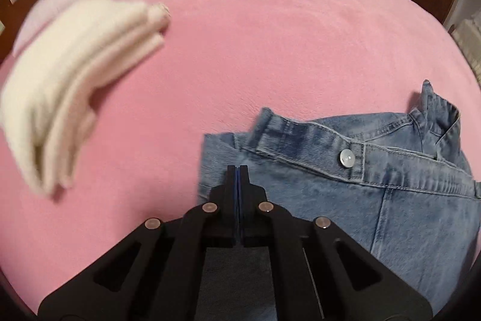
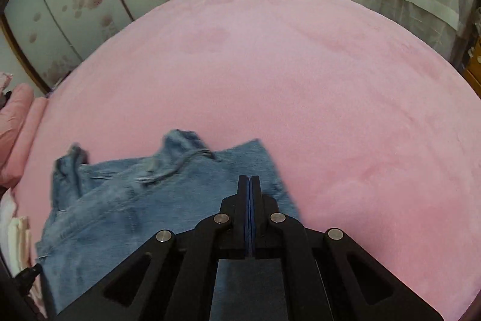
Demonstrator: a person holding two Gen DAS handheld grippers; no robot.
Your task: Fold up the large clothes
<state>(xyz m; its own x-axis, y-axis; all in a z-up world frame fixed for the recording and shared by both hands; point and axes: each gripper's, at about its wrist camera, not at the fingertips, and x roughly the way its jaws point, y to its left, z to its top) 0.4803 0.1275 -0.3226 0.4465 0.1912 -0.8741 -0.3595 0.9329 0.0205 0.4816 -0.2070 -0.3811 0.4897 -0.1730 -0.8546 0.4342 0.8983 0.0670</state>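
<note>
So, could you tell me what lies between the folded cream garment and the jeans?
Only bare pink bedspread, in the left wrist view, separates cream garment and jeans.

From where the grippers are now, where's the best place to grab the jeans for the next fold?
Grip the jeans at the waistband, probably one gripper near each end. It is the thick, stitched edge with the button, and it lies at the far side of the denim. Come at it from over the denim, with the left gripper and right gripper opened first; both jaws are shut now.

Left hand-held gripper (image 1: 238, 170): matte black linkage arms, four round silver pivot pins, triangular cutouts, blue pad strip between fingers. Right hand-held gripper (image 2: 249, 181): same build, same blue strip.
</note>
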